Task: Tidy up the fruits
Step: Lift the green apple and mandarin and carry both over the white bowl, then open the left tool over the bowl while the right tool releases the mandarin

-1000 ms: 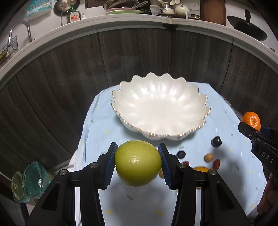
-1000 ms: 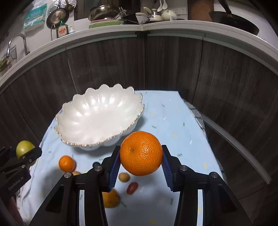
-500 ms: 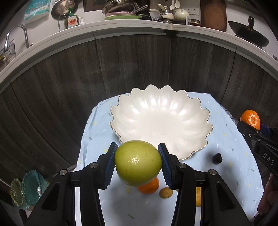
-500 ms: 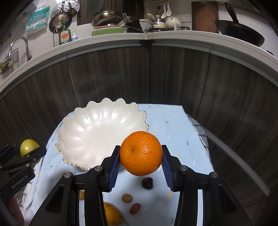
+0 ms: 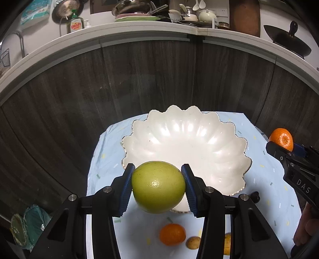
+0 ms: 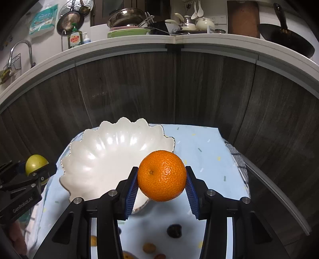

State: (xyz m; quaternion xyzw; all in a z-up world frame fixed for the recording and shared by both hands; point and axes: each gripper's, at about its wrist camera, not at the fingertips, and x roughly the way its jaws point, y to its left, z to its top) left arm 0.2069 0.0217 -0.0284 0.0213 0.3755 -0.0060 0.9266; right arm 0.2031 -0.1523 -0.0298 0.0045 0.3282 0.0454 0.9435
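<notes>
A home kitchen: a white counter (image 6: pixel 219 40) over dark wood cabinet fronts (image 6: pixel 209 85) carries a dish soap bottle (image 6: pixel 75 38), stacked pans (image 6: pixel 125 17), a teapot (image 6: pixel 205 23), a cutting board (image 6: pixel 243 19) and a wok (image 6: pixel 287 41), with a sink tap (image 6: pixel 22 46) at left.
</notes>
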